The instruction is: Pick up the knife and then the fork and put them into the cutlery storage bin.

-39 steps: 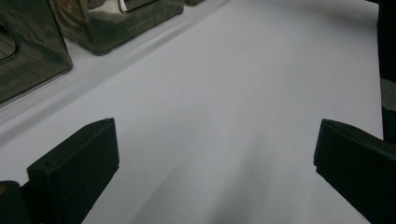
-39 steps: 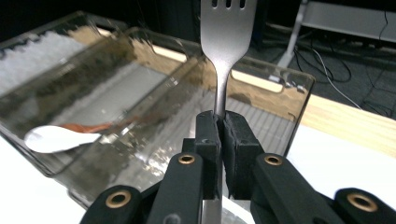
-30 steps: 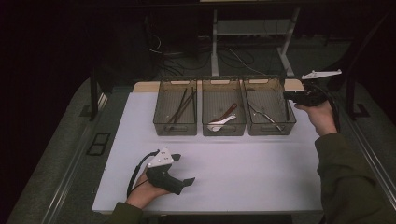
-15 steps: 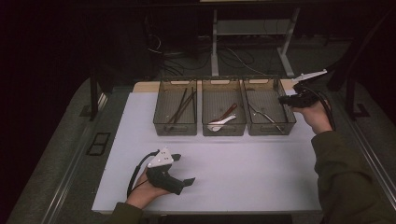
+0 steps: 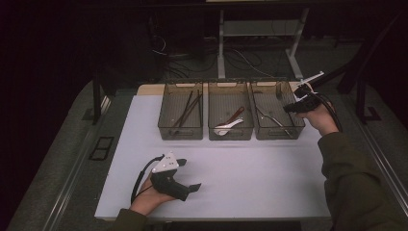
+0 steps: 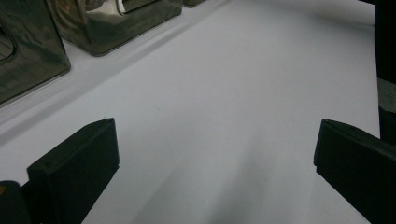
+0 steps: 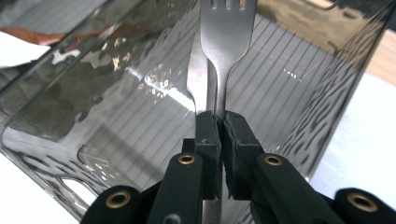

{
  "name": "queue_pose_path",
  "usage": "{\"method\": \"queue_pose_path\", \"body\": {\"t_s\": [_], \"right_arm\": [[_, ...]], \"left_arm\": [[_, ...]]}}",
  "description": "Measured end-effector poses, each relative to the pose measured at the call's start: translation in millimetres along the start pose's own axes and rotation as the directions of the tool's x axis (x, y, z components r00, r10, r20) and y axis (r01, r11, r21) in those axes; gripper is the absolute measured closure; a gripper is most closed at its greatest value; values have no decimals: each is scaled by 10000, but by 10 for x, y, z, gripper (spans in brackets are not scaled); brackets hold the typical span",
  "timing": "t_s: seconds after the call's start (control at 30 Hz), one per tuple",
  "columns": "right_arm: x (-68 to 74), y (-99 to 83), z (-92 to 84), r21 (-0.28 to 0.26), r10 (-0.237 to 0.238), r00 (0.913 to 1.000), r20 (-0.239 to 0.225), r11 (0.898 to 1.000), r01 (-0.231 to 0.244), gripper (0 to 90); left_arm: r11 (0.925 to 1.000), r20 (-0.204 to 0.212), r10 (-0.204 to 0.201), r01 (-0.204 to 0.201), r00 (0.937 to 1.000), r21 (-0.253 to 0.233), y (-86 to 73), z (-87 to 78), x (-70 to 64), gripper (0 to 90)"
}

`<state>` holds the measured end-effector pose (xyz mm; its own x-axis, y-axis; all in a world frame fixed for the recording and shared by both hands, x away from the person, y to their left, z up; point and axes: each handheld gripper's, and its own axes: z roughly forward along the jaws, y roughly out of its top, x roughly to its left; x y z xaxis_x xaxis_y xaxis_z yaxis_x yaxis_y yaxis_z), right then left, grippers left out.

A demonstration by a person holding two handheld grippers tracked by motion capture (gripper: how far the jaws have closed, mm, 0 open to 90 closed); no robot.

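My right gripper (image 7: 220,126) is shut on the handle of a metal fork (image 7: 219,56), whose tines point away from the camera into the right smoky plastic bin (image 7: 116,154). In the high view the right gripper (image 5: 291,108) hangs over that right bin's (image 5: 278,136) far right corner. Another metal utensil (image 5: 269,118) lies inside the bin. My left gripper (image 5: 190,174) rests near the table's front edge, held by a hand. Its jaws stand wide open over bare white tabletop (image 6: 215,158), with nothing between them.
The left bin (image 5: 179,136) holds dark chopsticks (image 5: 185,110). White and brown spoons (image 5: 230,122) lie in the middle bin (image 5: 230,137). All three stand in a row at the back of the white table (image 5: 240,168). A dark floor with cables lies beyond.
The right hand has moved left and slightly down, bringing the fork over the right bin. The left hand and its gripper have stayed put.
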<state>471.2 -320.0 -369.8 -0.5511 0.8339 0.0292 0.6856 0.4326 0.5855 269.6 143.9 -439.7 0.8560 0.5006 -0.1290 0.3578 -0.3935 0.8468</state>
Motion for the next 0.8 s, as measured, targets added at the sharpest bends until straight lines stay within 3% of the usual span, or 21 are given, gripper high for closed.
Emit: {"method": "queue_pose_path", "body": {"t_s": [0.37,0.8], "right_arm": [[-1,21,155,781,-44,9999,-137,9969,54,844],[79,101,401,1963,-258,9996,-82,9802,269,798]], "left_arm": [[10000,34,7,-8,10000,30,-2,3,3,0],[10000,80,-35,35,10000,10,-5,4,2,0]]}}
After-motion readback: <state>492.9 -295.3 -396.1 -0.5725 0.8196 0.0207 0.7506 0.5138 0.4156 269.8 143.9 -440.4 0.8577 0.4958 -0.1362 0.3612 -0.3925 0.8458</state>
